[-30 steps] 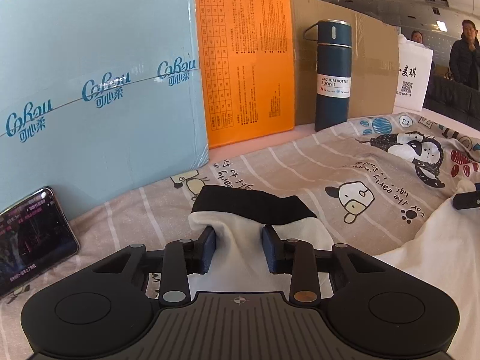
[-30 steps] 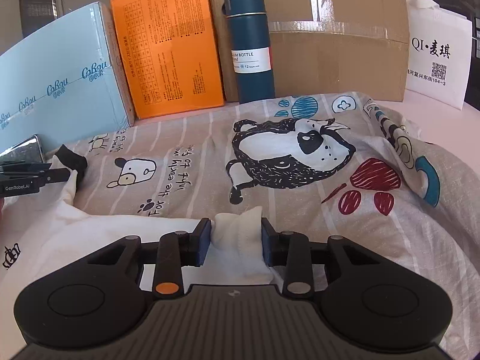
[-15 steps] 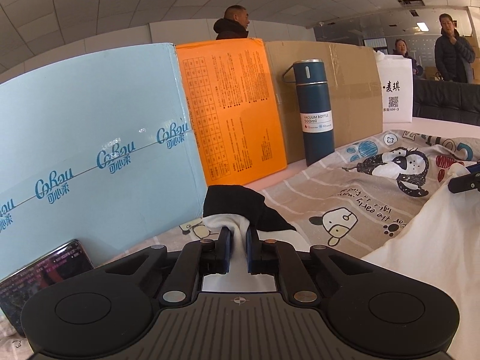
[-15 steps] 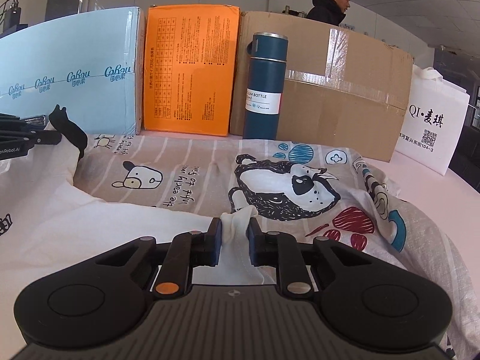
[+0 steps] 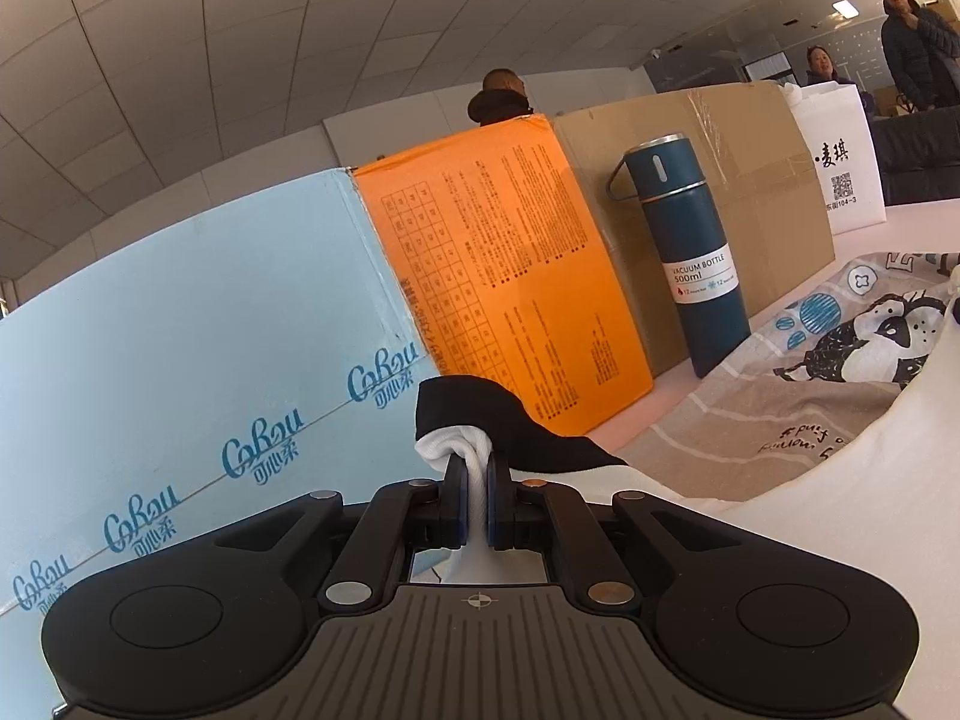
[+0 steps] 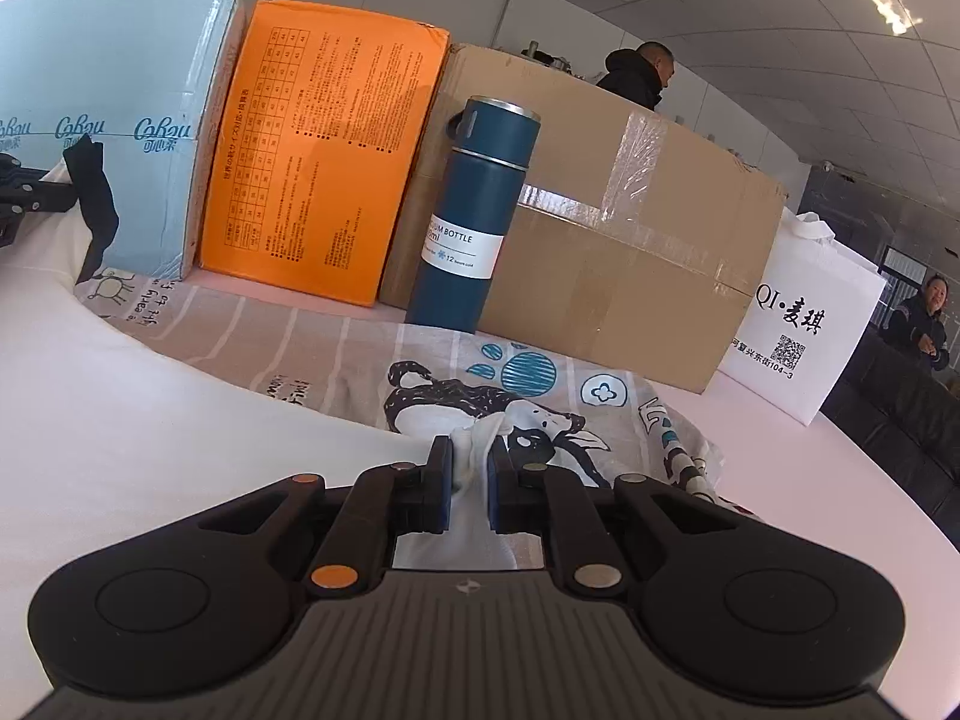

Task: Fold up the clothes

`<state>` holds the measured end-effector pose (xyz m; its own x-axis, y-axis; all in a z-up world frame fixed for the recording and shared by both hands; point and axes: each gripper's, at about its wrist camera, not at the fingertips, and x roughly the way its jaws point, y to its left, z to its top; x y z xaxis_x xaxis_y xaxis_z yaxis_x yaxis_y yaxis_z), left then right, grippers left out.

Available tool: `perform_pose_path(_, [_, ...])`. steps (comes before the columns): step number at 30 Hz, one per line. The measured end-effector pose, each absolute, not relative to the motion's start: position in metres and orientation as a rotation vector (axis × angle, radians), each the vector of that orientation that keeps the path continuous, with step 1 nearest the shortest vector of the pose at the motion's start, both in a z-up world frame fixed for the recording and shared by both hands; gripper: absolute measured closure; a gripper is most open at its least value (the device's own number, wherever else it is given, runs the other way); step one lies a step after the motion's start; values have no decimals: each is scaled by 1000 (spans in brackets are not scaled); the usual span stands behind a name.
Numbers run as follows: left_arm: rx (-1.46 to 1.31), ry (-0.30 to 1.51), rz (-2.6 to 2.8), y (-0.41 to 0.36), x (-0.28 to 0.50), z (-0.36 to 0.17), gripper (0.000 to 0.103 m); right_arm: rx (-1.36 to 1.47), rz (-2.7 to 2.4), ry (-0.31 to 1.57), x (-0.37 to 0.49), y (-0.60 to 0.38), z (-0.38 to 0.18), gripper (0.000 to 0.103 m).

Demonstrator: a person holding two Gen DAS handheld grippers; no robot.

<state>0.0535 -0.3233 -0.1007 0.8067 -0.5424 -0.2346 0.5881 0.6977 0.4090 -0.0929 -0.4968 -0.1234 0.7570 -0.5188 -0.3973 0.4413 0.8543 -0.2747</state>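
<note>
Both tools are clenching one soft white garment. The left tool is pinching it beside its black trim at lower centre; the right tool is gripping a bunched edge, seemingly a corner. Behind, one smooth blue cylindrical bottle is standing by three flat boxes; only the right view is showing the pink surface.

The pale blue cardboard box repeats "CoRou". The dark blue steel flask's white label reads "VACUUM BOTTLE 500ml". The white tote bag shows "QI·麦琪" and "104-3".
</note>
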Motion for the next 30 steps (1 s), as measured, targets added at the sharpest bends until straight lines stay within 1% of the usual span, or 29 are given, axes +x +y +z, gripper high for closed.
perform_pose_path(2, [505,80,-616,-332,59,-99,98,-161,-548,482,-85,-503,-120,93])
perform_pose_path(5, [549,175,-637,-346,72,-116,98,-169,-574,513,-73,-511,-124,93])
perform_pose_path(7, [578,239,-651,-356,82,-127,97,-156,-571,568,-64,-517,-136,93])
perform_pose_path(8, [593,271,-658,-361,86,-133,91,-146,-566,597,-61,-519,-144,93])
perform_pose_path(9, [607,303,-664,-366,91,-138,90,-136,-561,627,-58,-521,-151,93])
perform_pose_path(10, [594,321,-679,-364,93,-139,86,-125,-559,649,-57,-524,-158,93])
perform_pose_path(11, [581,340,-694,-361,96,-140,74,-113,-562,660,-57,-525,-162,89])
perform_pose_path(12, [548,338,-691,-355,99,-134,65,-97,-573,661,-59,-528,-163,78])
perform_pose_path(13, [503,328,-679,-344,101,-123,40,-77,-596,649,-62,-532,-161,69])
perform_pose_path(14, [459,317,-667,-332,103,-112,25,-57,-619,636,-66,-535,-158,47])
perform_pose_path(15, [415,307,-655,-321,105,-100,23,-34,-636,619,-70,-539,-156,41])
perform_pose_path(19, [304,309,-660,-258,99,-68,23,62,-670,523,-98,-547,-138,40])
perform_pose_path(21, [273,327,-661,-219,91,-62,23,70,-667,476,-112,-539,-128,37])
perform_pose_path(24, [209,423,-658,-163,75,-72,23,59,-626,419,-131,-517,-112,32])
perform_pose_path(26, [204,447,-653,-155,70,-82,23,69,-556,383,-145,-498,-101,30])
perform_pose_path(27, [202,459,-651,-151,67,-87,23,80,-512,371,-151,-488,-97,26])
perform_pose_path(28, [200,471,-648,-146,64,-91,26,92,-467,358,-157,-479,-93,25])
perform_pose_path(30, [196,496,-643,-138,59,-101,27,113,-378,338,-169,-458,-87,23])
